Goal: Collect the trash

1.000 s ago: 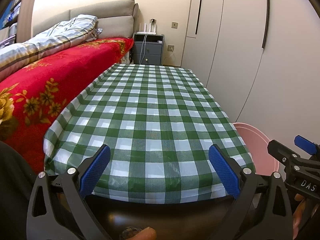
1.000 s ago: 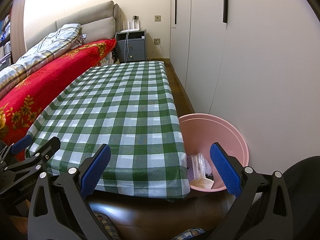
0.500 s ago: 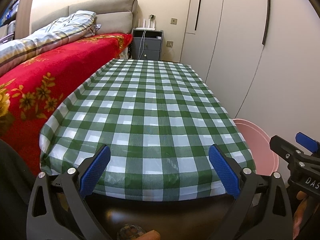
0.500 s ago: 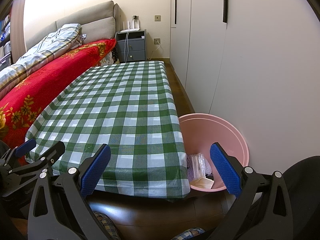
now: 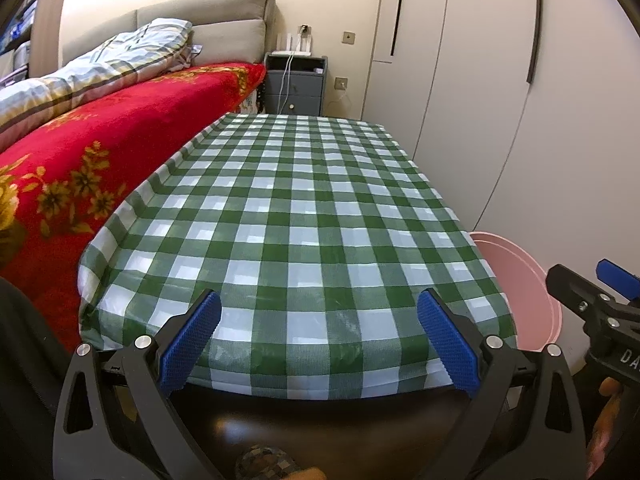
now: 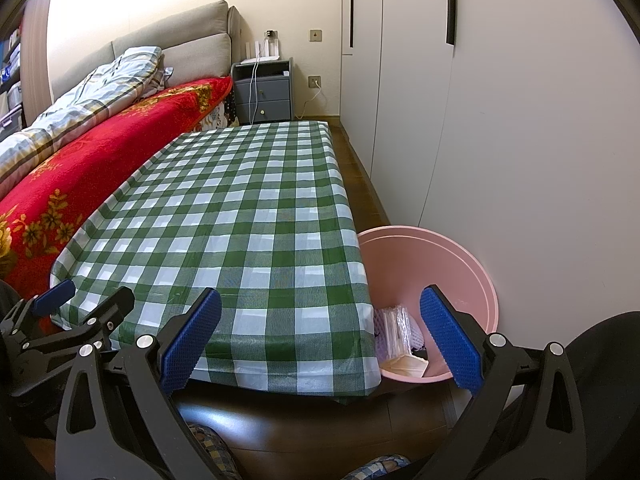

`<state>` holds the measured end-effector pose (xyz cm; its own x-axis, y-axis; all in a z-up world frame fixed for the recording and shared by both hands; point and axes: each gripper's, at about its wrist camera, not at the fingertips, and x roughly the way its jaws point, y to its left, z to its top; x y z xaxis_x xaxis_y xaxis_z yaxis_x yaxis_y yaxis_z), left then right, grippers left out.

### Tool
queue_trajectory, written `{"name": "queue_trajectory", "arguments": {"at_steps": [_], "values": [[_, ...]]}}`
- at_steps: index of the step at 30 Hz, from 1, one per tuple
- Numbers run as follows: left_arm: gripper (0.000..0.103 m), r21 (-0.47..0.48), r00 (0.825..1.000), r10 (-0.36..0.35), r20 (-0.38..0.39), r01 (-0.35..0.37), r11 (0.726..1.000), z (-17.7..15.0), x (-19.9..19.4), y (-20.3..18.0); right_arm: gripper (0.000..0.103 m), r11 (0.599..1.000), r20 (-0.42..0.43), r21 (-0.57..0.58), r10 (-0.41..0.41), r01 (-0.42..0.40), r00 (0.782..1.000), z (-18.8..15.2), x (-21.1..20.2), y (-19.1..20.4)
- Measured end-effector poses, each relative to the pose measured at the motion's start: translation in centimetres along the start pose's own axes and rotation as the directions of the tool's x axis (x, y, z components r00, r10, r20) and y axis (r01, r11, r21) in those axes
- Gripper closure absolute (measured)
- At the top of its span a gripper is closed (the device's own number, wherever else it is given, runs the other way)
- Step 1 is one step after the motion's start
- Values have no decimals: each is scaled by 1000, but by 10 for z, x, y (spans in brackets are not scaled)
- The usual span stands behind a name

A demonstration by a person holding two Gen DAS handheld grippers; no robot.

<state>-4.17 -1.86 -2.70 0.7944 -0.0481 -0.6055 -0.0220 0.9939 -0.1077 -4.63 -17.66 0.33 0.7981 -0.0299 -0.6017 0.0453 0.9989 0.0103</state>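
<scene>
A pink bin (image 6: 472, 276) stands on the floor at the near right corner of the table (image 6: 240, 216), which wears a green checked cloth. In the bin lie a clear plastic wrapper (image 6: 394, 328) and a tan packet (image 6: 406, 365). The bin's rim also shows in the left wrist view (image 5: 516, 280). My left gripper (image 5: 320, 340) is open and empty, low before the table's near edge (image 5: 304, 264). My right gripper (image 6: 320, 336) is open and empty, between the table corner and the bin. No trash shows on the table.
A bed with a red flowered blanket (image 5: 80, 160) runs along the table's left side. White wardrobe doors (image 6: 500, 120) stand close on the right. A grey nightstand (image 5: 294, 86) is at the far end. Dark wood floor (image 6: 320, 428) lies below the grippers.
The left gripper has sunk lower, so the table top looks flatter and the near edge higher in its view. The right gripper has held still. Both stay open.
</scene>
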Motion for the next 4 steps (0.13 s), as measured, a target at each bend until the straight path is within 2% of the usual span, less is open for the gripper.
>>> {"name": "queue_trajectory", "arguments": {"at_steps": [4], "values": [[8,-3,1000,3,-9,-3,1000,0,2,1,5,1000,-1,1,1,-1,1000,0,0,0]]}}
